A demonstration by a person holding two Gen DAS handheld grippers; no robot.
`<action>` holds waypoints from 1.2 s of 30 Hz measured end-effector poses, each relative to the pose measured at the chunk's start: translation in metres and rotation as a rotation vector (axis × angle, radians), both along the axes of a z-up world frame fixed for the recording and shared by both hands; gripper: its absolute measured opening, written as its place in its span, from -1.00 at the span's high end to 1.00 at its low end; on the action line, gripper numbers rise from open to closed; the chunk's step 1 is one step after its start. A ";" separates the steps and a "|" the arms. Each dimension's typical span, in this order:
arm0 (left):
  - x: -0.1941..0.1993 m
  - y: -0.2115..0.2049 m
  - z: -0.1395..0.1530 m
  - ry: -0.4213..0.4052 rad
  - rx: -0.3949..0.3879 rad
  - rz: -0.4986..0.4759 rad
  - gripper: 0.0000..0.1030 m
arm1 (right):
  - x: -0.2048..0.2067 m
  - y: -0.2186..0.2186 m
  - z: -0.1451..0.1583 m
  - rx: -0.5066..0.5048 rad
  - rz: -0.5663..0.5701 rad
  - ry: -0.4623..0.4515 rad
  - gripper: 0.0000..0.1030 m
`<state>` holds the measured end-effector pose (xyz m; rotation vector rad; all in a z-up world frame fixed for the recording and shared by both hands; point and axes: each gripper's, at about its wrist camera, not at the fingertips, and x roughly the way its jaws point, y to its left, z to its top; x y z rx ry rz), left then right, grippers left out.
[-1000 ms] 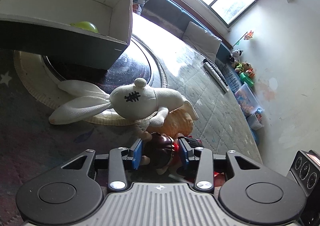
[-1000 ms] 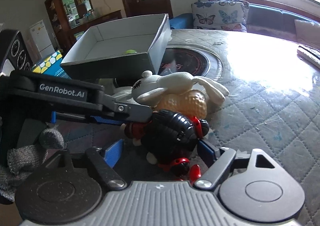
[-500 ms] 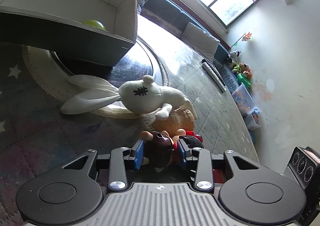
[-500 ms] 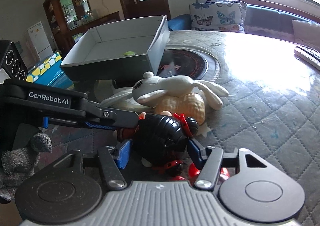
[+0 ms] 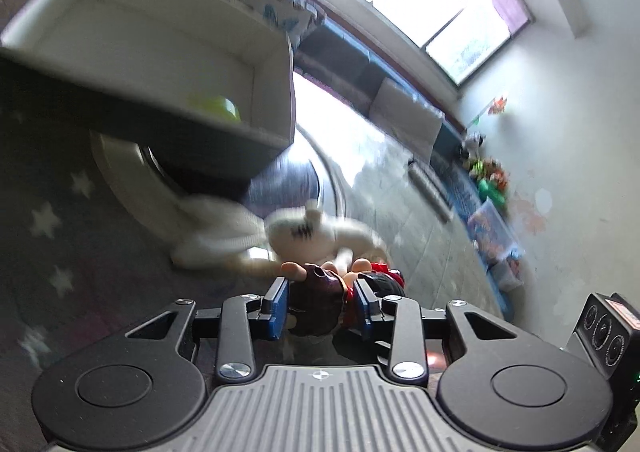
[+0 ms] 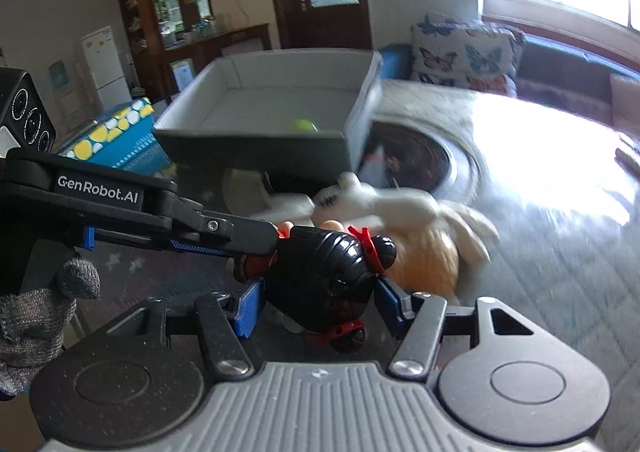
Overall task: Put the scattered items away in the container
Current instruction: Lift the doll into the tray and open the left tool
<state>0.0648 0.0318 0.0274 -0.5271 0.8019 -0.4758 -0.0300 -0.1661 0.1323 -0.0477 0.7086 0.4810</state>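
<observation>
We have both claws pinching the black doll (image 6: 328, 268): left claw (image 5: 320, 308) on its head end, right claw (image 6: 316, 304), just closed, on its body; white rabbit plush (image 6: 384, 203) just behind.

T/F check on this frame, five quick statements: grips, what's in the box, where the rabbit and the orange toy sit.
1. Both grippers are shut on the black and red doll. True: left gripper and right gripper each clamp it.
2. The grey box holds nothing. False: a green ball lies inside.
3. The white plush rabbit is in the box. False: it lies on the table, in front of the box.
4. An orange toy lies partly under the rabbit. True.
5. The right gripper's fingers stand wide open, clear of the doll. False: they press on it.
</observation>
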 end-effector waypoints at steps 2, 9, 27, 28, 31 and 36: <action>0.002 0.010 0.013 -0.035 -0.010 0.024 0.31 | 0.008 0.011 0.010 -0.007 0.023 -0.026 -0.17; 0.027 0.041 0.043 -0.109 0.002 0.118 0.31 | 0.049 0.051 0.039 -0.016 0.097 -0.114 -0.17; 0.170 0.088 0.024 -0.045 -0.008 0.244 0.30 | 0.203 0.114 0.026 -0.032 0.149 -0.045 -0.17; 0.178 0.087 0.019 -0.035 -0.003 0.246 0.30 | 0.210 0.114 0.022 -0.030 0.142 -0.032 -0.17; 0.195 0.085 0.007 -0.003 0.007 0.252 0.28 | 0.225 0.115 0.010 -0.043 0.132 0.001 -0.17; 0.208 0.085 -0.006 0.029 0.015 0.262 0.29 | 0.240 0.116 -0.003 -0.050 0.129 0.042 -0.17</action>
